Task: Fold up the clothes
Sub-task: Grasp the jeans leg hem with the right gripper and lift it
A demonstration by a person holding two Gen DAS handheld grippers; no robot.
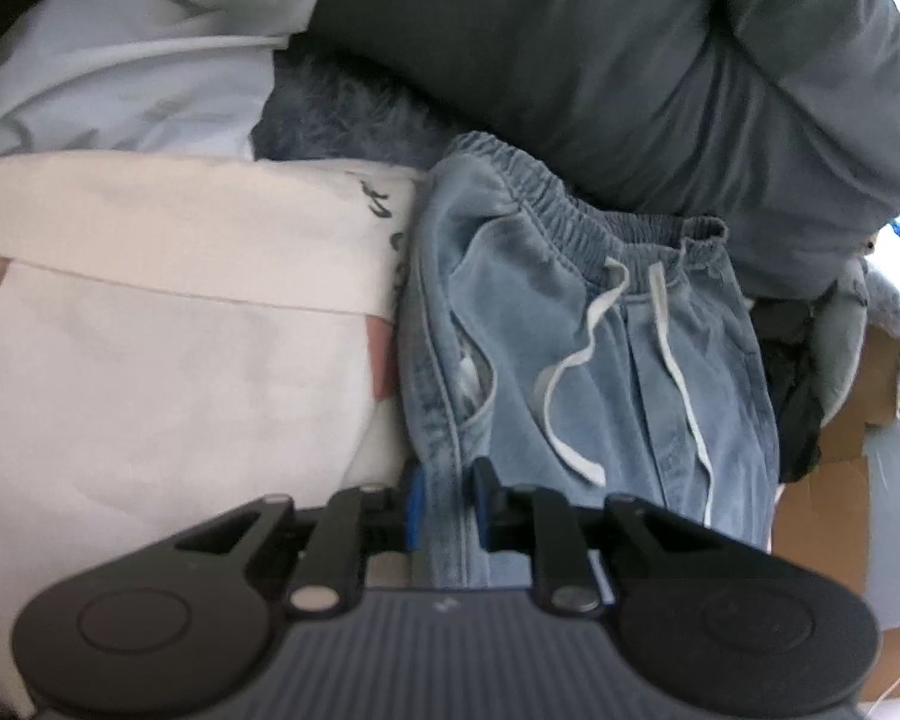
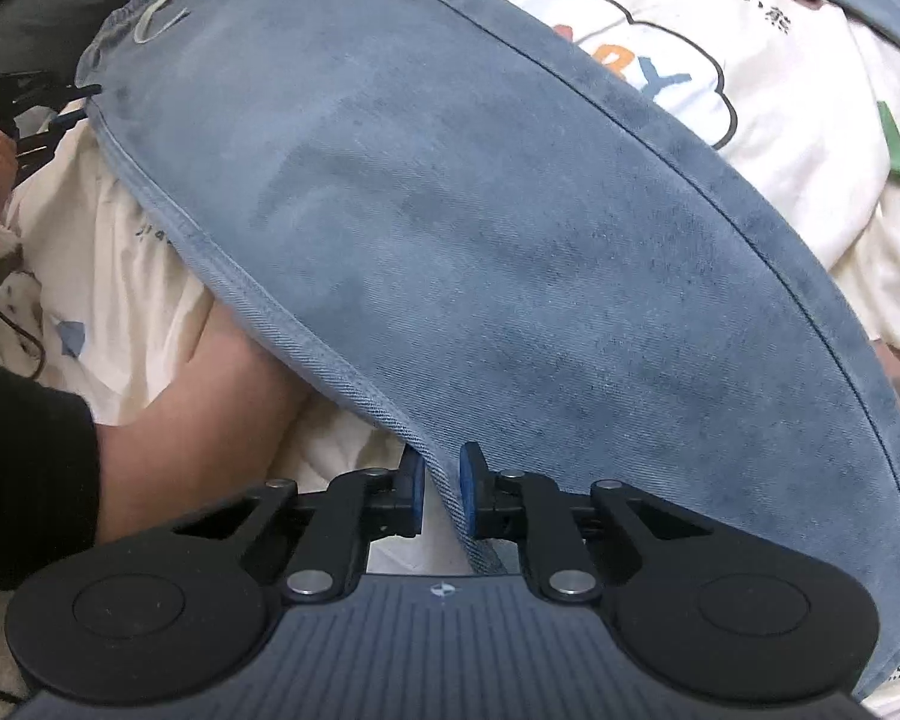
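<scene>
Over cream bedding (image 2: 150, 300), denim trousers (image 2: 480, 240) between both claws' pads.

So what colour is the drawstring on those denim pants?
White, on the blue denim pants; the drawstring shows best in the left wrist view.

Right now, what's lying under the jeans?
Under the jeans lies a cream shirt with a cloud print and coloured letters, partly covered by the denim. Both the left gripper and the right gripper pinch the jeans' edge. Whatever lies below the shirt is hidden.
</scene>
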